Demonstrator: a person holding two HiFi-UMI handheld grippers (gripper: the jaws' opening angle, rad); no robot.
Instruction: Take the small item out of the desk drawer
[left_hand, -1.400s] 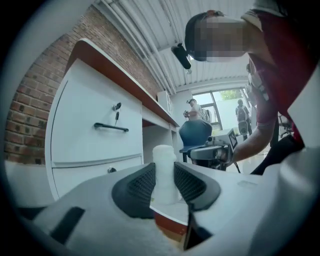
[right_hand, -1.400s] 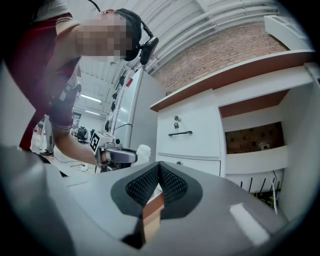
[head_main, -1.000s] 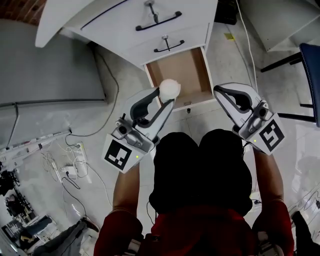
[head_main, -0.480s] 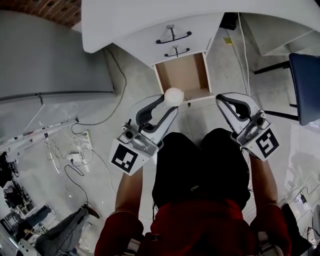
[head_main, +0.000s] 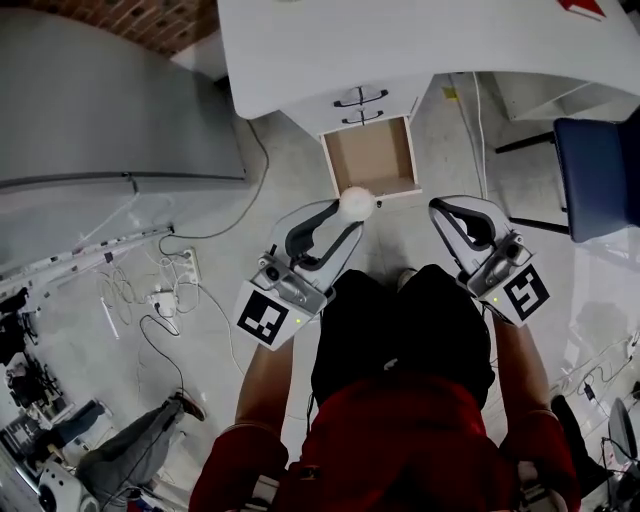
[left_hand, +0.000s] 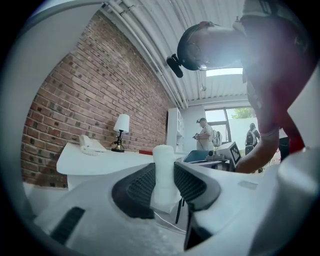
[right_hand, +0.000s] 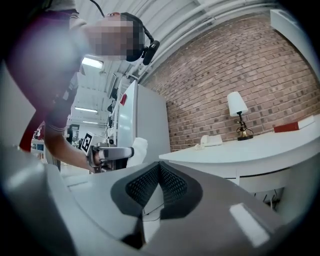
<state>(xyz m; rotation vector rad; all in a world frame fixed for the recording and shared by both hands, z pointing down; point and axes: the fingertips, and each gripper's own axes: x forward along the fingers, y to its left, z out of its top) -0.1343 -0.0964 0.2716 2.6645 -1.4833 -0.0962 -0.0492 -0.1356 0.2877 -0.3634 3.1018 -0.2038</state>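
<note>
Grippers, near field: my left hand-held gripper (head_main: 345, 213) pinches the small white item (head_main: 357, 203) between its ribbed pads, and the item stands upright, clear of the drawer. My right hand-held gripper (head_main: 440, 208), apart to the right, has its pads pressed together with nothing between them. Beyond, the drawer (head_main: 372, 160) of the white bench (head_main: 420, 40) stands pulled out, its brown floor showing. Far field: telephone (left_hand: 90, 145) and lamp (left_hand: 121, 127) on the bench top, against the brick wall (left_hand: 85, 95).
</note>
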